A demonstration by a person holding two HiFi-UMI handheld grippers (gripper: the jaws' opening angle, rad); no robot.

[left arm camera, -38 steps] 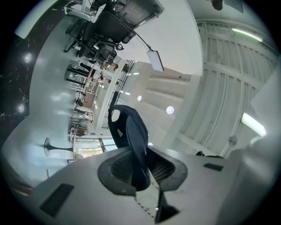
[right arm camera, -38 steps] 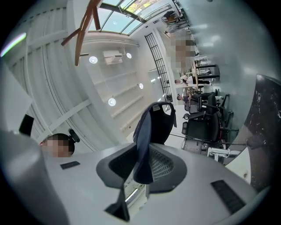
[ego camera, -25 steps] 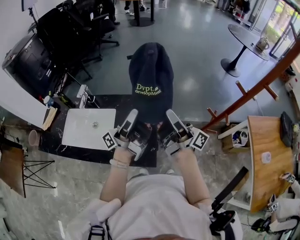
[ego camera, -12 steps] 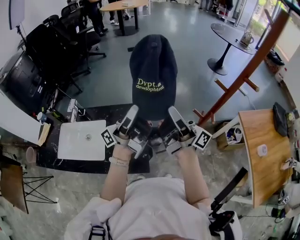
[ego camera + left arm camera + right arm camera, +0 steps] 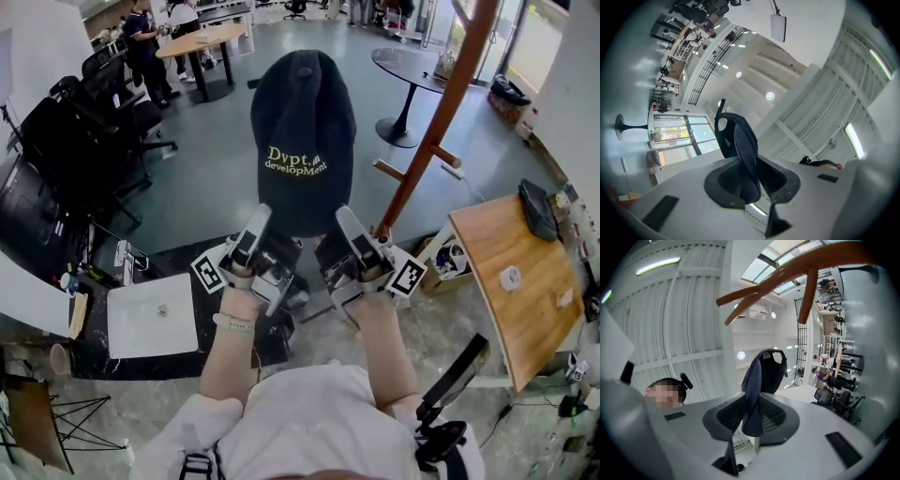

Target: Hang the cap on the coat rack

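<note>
A dark navy cap (image 5: 302,141) with green lettering is held up in front of me by both grippers, each pinching its lower edge. My left gripper (image 5: 263,246) is shut on the cap's left side, and the cap's brim (image 5: 743,159) runs between its jaws. My right gripper (image 5: 339,246) is shut on the right side, with the dark fabric (image 5: 752,401) clamped between its pads. The wooden coat rack (image 5: 441,108) rises just right of the cap; its pegs (image 5: 759,291) cross the top of the right gripper view.
A wooden desk (image 5: 516,272) stands at the right. A round dark table (image 5: 408,70) is behind the rack. Black office chairs (image 5: 80,150) fill the left, with a white board (image 5: 150,314) on the floor below. People stand by a far table (image 5: 202,37).
Both grippers have raised the cap and tilted upward. The view has swung so the coat rack pole now stands closer, right beside the cap.
</note>
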